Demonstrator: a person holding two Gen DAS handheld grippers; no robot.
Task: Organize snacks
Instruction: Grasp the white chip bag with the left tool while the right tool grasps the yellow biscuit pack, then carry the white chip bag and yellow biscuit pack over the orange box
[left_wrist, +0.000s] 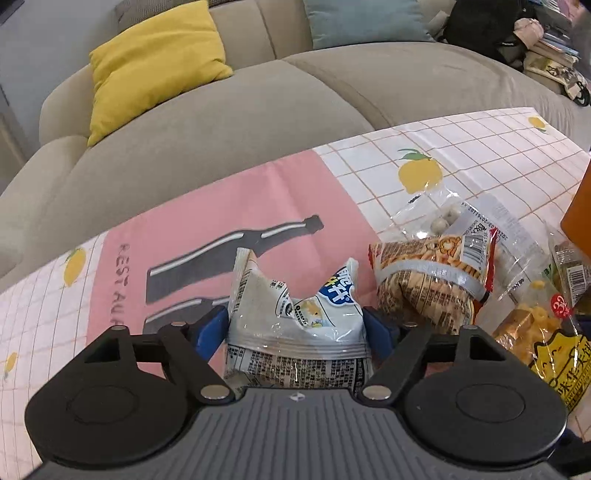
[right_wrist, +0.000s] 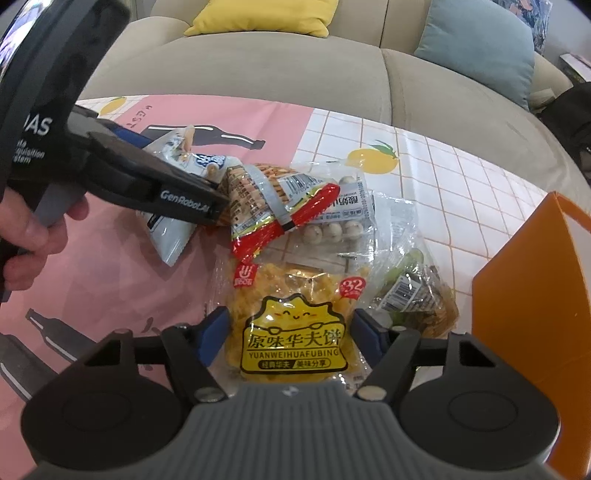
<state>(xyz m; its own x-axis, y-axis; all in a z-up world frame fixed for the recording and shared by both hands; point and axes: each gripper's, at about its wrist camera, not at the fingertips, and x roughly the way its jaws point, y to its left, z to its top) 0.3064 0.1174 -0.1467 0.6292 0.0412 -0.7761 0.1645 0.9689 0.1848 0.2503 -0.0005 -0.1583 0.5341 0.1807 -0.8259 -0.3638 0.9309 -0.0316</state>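
Observation:
A white-and-blue snack bag (left_wrist: 295, 325) stands crumpled between the blue pads of my left gripper (left_wrist: 295, 326), which press on both its sides. The right wrist view shows the same bag (right_wrist: 166, 236) under the left gripper (right_wrist: 218, 206), held by a person's hand (right_wrist: 29, 236). My right gripper (right_wrist: 291, 326) is closed around a yellow waffle bag (right_wrist: 295, 332) that lies flat on the cloth, with a pad against each edge. Beside them lie a red-trimmed cracker bag (right_wrist: 266, 199), a clear bag of white balls (right_wrist: 332, 230) and a green snack bag (right_wrist: 410, 288).
An orange box (right_wrist: 535, 295) stands open at the right edge of the pile. The table wears a pink and white checked cloth (left_wrist: 184, 229) with lemon prints. Behind it is a beige sofa (left_wrist: 258, 110) with a yellow cushion (left_wrist: 155, 62) and a blue cushion (right_wrist: 480, 48).

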